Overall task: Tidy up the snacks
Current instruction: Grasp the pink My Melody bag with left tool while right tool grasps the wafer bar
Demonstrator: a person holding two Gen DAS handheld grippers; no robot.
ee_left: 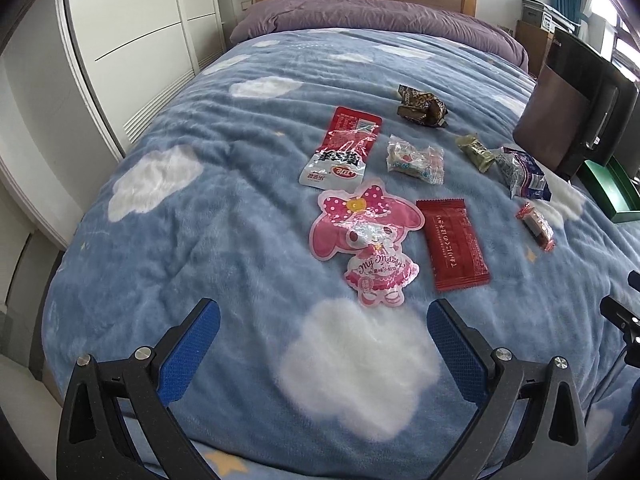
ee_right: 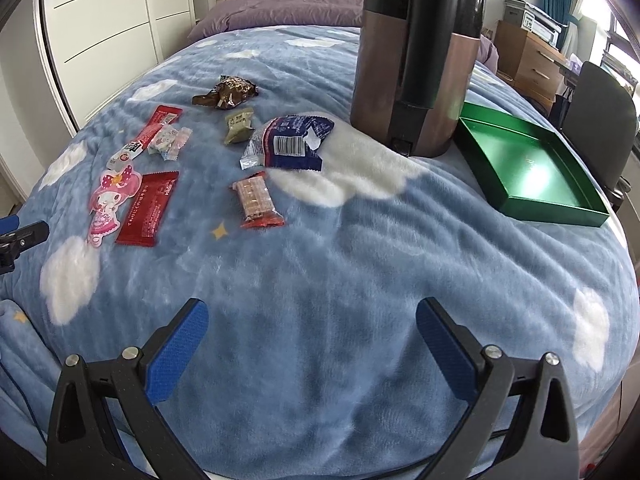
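Several snack packets lie on a blue cloud-print blanket [ee_left: 224, 208]. Just ahead of my open left gripper [ee_left: 323, 312] is a pink My Melody packet [ee_left: 360, 236], with a dark red flat packet [ee_left: 454, 243] to its right and a red-and-white pouch [ee_left: 340, 148] behind. Farther off lie a clear candy bag [ee_left: 416, 160], a brown wrapper [ee_left: 420, 106], a green wrapper [ee_left: 476, 151], a blue-and-white packet [ee_right: 290, 142] and a small red wafer pack [ee_right: 258, 200]. My right gripper [ee_right: 312, 314] is open over bare blanket. An empty green tray [ee_right: 528, 164] sits at the right.
A tall brown and black appliance [ee_right: 416, 56] stands on the bed beside the tray. White wardrobe doors [ee_left: 132, 40] run along the left. A purple duvet [ee_left: 360, 16] and wooden headboard are at the far end, and a black chair [ee_right: 604, 120] stands past the tray.
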